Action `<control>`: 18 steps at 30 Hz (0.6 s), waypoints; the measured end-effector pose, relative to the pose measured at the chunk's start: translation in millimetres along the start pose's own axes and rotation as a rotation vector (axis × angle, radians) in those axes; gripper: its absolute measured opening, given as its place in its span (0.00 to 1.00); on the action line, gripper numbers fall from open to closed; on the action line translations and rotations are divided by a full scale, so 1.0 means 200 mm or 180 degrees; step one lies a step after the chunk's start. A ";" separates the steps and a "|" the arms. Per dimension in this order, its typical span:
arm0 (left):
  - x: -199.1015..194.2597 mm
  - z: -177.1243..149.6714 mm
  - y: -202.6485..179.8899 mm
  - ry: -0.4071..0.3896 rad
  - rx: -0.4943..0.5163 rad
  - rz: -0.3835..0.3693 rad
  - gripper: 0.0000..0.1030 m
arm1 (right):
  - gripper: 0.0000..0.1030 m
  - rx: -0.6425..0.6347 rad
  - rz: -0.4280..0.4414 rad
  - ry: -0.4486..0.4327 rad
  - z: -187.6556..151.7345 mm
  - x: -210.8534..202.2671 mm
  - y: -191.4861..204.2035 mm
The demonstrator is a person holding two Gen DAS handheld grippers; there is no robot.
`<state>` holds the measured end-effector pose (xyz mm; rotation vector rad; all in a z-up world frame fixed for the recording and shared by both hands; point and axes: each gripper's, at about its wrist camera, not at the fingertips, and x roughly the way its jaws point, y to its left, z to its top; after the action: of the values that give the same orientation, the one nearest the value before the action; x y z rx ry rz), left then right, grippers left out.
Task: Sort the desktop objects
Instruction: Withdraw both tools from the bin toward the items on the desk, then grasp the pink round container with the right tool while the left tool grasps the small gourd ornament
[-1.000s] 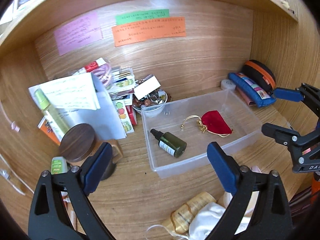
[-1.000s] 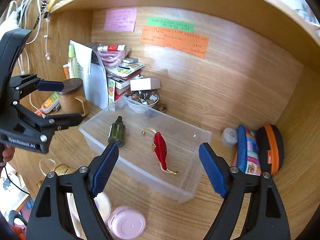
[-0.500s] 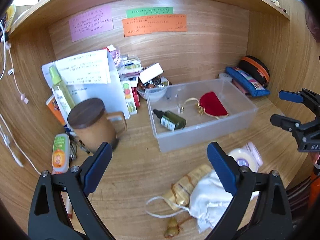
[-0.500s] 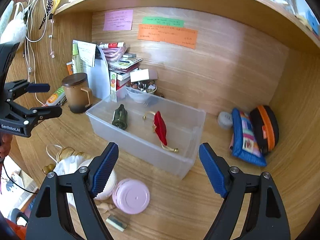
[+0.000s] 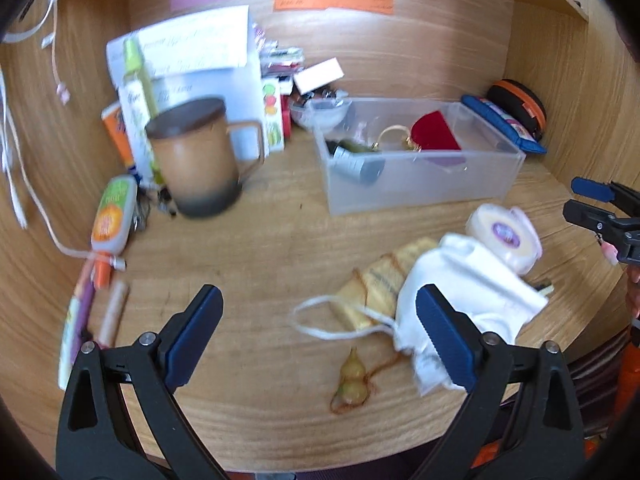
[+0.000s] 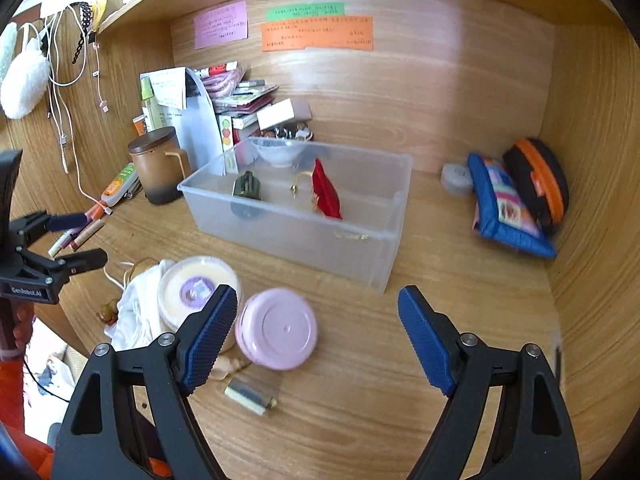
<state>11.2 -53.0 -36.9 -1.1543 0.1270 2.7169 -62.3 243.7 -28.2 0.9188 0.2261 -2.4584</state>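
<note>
A clear plastic bin [image 5: 420, 188] [image 6: 304, 236] stands mid-desk and holds a green dropper bottle [image 6: 247, 186] and a red pouch [image 5: 434, 134] [image 6: 326, 194]. In front of it lie a white cloth bag [image 5: 460, 288] [image 6: 136, 308], a round cream jar [image 5: 502, 236] [image 6: 196, 288], a pink lid [image 6: 276, 328], yellow packets [image 5: 384, 284] and a small gourd charm [image 5: 352, 380]. My left gripper [image 5: 318, 320] [image 6: 86, 240] hangs open above the desk just left of the bag. My right gripper [image 6: 316, 304] [image 5: 576, 199] is open over the pink lid, holding nothing.
A lidded brown mug [image 5: 192, 164] [image 6: 158, 174], papers and boxes crowd the back left. Pens [image 5: 112, 308] lie at the left edge. A blue pouch [image 6: 504, 204] and a black-orange case [image 6: 540, 180] sit at the right wall. A small vial [image 6: 250, 398] lies near the front.
Both grippers have drawn back from the bin and sunk toward the desk front, so the bag, jar, lid and charm now show. Neither pair of jaws changed.
</note>
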 end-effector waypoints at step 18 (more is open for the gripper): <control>0.04 -0.28 0.07 0.0278 -0.0123 0.0029 0.83 | 0.78 0.0276 0.0340 0.0477 -0.13 0.32 0.01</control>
<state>42.8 -74.9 -82.2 -1.2866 0.0924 2.6888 -88.0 225.3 -89.3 1.1245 0.1189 -2.3192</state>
